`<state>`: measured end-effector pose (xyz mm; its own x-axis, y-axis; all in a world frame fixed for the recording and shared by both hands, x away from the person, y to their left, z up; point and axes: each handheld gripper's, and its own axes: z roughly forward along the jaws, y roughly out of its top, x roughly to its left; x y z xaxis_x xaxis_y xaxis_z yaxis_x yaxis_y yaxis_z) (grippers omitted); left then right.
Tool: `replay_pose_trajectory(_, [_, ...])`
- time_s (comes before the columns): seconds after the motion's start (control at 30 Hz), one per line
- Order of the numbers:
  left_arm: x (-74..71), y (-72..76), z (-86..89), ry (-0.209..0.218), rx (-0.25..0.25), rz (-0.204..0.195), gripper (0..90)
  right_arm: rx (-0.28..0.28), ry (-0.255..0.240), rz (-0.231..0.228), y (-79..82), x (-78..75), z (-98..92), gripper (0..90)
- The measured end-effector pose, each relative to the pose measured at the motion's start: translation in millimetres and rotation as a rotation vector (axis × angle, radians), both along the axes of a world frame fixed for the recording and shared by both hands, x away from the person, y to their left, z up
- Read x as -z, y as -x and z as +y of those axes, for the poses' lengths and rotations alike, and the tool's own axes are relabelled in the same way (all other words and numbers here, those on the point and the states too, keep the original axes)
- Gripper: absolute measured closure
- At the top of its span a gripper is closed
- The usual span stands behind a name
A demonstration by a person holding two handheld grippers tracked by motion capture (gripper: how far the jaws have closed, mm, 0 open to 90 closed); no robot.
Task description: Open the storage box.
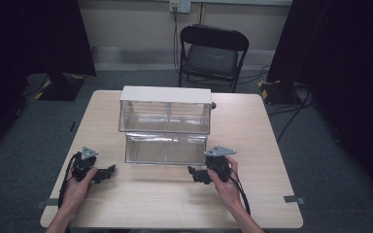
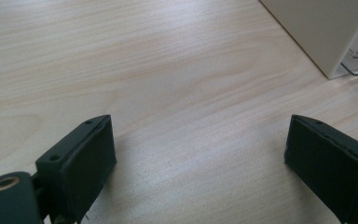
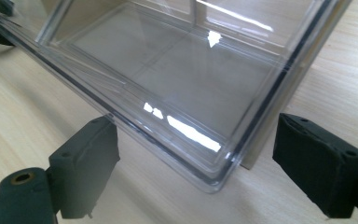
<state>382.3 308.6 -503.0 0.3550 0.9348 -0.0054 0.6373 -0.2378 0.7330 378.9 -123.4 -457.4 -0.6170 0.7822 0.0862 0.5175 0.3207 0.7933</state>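
Observation:
A white-topped cabinet (image 1: 165, 94) with clear plastic drawers stands at the middle of the wooden table (image 1: 252, 141). Its lower clear drawer (image 1: 166, 148) is pulled out toward me. My left gripper (image 1: 108, 172) rests open on the table, left of the drawer. In the left gripper view its jaws (image 2: 200, 158) stand wide apart over bare wood, with the cabinet's white side (image 2: 321, 32) at the upper right. My right gripper (image 1: 194, 174) is open by the drawer's front right corner. In the right gripper view the empty clear drawer (image 3: 177, 70) lies just ahead of the spread jaws (image 3: 196, 163).
A black folding chair (image 1: 212, 51) stands behind the table's far edge. Dark curtains hang at both sides, and cables run over the grey floor (image 1: 291, 111) at the right. Bare wood stretches along the table's near edge (image 1: 165, 213).

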Motion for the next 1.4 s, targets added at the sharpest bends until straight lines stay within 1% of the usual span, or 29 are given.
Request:
replay_pose_trajectory(0.27, [0.0,0.0,-0.1,0.001,0.0,0.0,8.0,0.0,0.007,-0.01,1.6,-1.2,1.3,13.7])
replay_pose_trajectory(0.47, [0.0,0.0,0.0,0.0,0.0,0.0,8.0,-0.001,0.004,-0.002,1.8,-1.6,0.6,13.7])
replay_pose_trajectory(0.53, [0.0,0.0,0.0,0.0,0.0,0.0,8.0,-0.018,-0.023,0.001,2.2,-3.1,-0.8,13.6])
replay_pose_trajectory(0.67, [0.0,0.0,0.0,0.0,-0.001,0.0,8.0,-0.023,-0.023,-0.011,3.6,-5.4,-0.7,13.5])
replay_pose_trajectory(0.9, [0.0,0.0,0.0,0.0,0.0,0.0,8.0,-0.027,-0.031,-0.007,3.9,-6.2,-1.3,13.5])
replay_pose_trajectory(1.23, [0.0,0.0,0.0,0.001,0.0,0.0,8.0,-0.019,-0.021,-0.016,5.6,-7.5,-0.1,13.5])
replay_pose_trajectory(1.4, [-0.1,0.0,0.2,0.0,0.003,0.002,8.1,-0.015,-0.012,-0.034,7.0,-8.0,-0.8,13.5])
